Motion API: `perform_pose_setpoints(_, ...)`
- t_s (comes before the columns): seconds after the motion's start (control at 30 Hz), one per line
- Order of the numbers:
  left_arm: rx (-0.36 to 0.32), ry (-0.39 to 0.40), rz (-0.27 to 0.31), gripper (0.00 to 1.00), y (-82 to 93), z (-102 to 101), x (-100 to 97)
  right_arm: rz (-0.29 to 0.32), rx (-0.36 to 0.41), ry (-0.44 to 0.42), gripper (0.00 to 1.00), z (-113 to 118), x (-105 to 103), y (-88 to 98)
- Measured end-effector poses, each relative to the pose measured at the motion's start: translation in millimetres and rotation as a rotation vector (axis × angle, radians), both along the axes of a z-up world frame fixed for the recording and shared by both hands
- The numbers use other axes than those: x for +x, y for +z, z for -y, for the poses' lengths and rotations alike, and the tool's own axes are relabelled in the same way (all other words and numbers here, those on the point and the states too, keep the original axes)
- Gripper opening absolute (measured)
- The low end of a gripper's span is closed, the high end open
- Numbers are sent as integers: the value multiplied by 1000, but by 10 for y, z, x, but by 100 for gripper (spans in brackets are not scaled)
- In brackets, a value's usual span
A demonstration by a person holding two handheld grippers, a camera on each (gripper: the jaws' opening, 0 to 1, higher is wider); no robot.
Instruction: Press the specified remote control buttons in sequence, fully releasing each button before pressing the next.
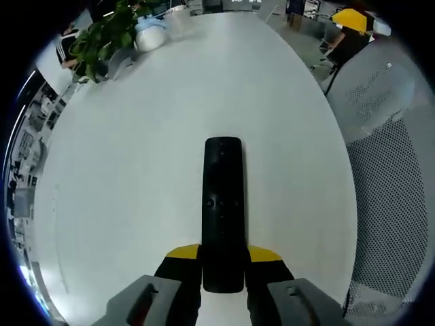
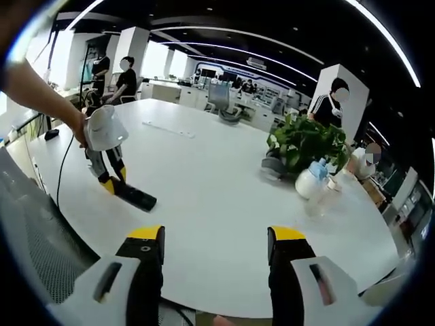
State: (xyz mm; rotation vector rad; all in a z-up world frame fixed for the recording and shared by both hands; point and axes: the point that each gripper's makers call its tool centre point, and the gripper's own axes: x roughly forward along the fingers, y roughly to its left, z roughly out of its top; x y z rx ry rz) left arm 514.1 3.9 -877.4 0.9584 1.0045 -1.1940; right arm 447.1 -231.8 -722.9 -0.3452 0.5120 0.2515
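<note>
A black remote control [image 1: 222, 210] lies lengthwise on the white table [image 1: 136, 170], its buttons facing up. My left gripper [image 1: 223, 261] is shut on the remote's near end, one yellow-tipped jaw on each side. In the right gripper view the same remote [image 2: 134, 195] rests on the table at the left, with the left gripper [image 2: 114, 183] clamped on it and a person's hand [image 2: 78, 129] holding that tool. My right gripper [image 2: 216, 244] hovers open above the table's near edge, nothing between its jaws, well apart from the remote.
A potted green plant [image 2: 304, 141] and a white-and-blue bottle [image 2: 311, 179] stand at the right. A mesh office chair [image 1: 387, 176] sits beside the table edge. People stand in the background. A black cable [image 2: 62, 173] trails off the table's left side.
</note>
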Motion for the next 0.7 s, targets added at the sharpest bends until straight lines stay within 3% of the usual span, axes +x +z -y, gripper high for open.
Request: perform_pose_setpoints(0.7, -14, 10, -8, 23, -1, 2, -93, -2, -10, 2, 62, -1, -9, -5)
